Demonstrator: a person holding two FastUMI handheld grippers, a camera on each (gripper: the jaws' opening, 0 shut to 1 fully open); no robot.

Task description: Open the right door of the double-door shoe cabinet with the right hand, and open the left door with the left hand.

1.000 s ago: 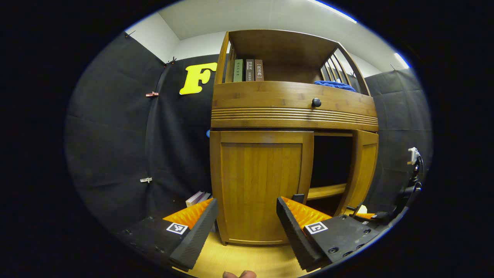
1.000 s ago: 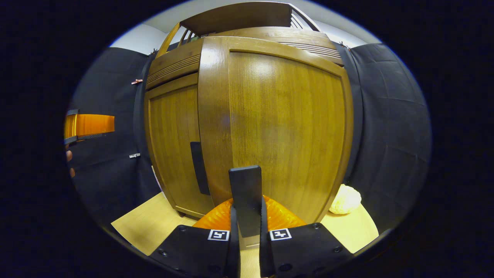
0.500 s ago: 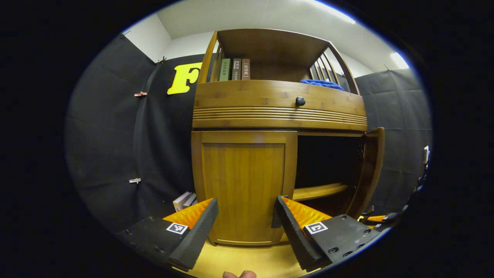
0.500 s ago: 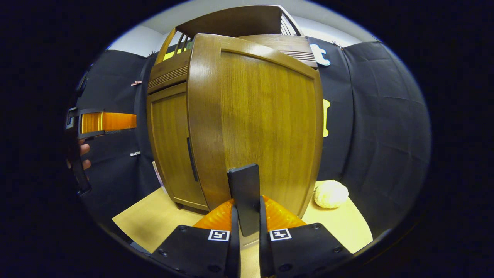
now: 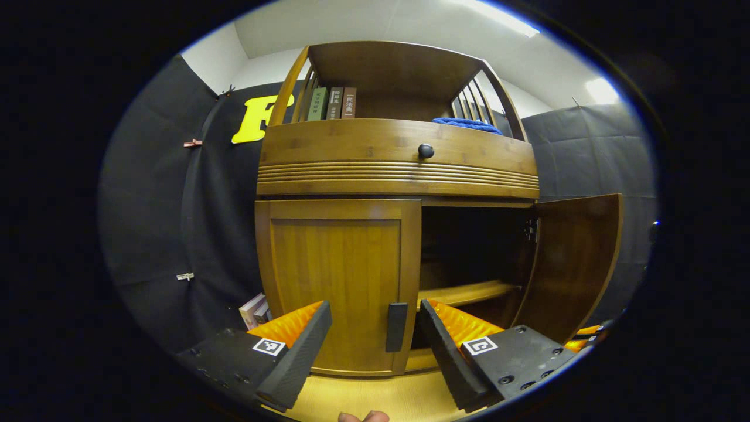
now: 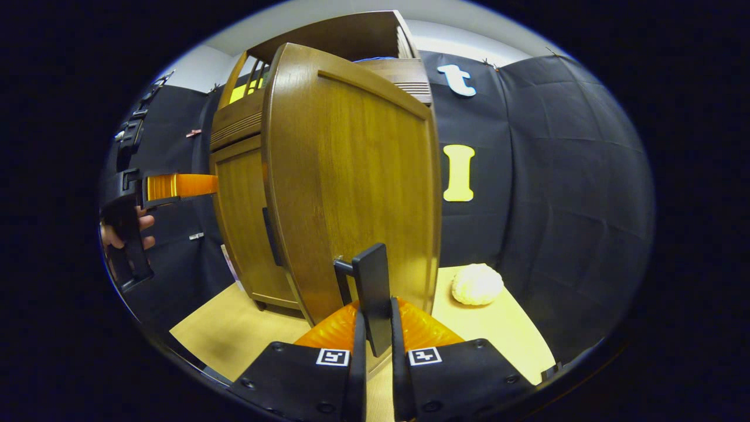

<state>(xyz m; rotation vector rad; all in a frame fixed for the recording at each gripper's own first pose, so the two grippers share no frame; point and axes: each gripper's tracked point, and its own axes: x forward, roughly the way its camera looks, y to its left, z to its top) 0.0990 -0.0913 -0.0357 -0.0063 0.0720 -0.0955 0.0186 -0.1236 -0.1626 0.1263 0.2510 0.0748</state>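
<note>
The wooden shoe cabinet [image 5: 398, 170] stands before me. Its left door [image 5: 337, 275] is closed, with a dark handle [image 5: 396, 327] on its right edge. My left gripper [image 5: 375, 308] is open a short way in front of that handle, touching nothing. The right door [image 5: 577, 264] is swung wide, baring a dark inside with a shelf [image 5: 469, 292]. In the right gripper view my right gripper [image 6: 375, 319] is shut on the right door's dark handle [image 6: 372, 275], with the door [image 6: 357, 181] angled away. The left gripper [image 6: 176, 184] and the hand [image 6: 126, 228] holding it show at the left.
A drawer with a round knob [image 5: 426, 150] runs above the doors. Books [image 5: 334, 104] and a blue cloth [image 5: 467, 123] sit on the top shelf. More books [image 5: 255, 308] lean at the cabinet's left foot. A pale round lump [image 6: 477, 284] lies on the wooden floor [image 6: 515, 328].
The right door has swung from partly to widely open, pulled by my right gripper. My left gripper has shifted right, so the left door's handle now shows between its fingers.
</note>
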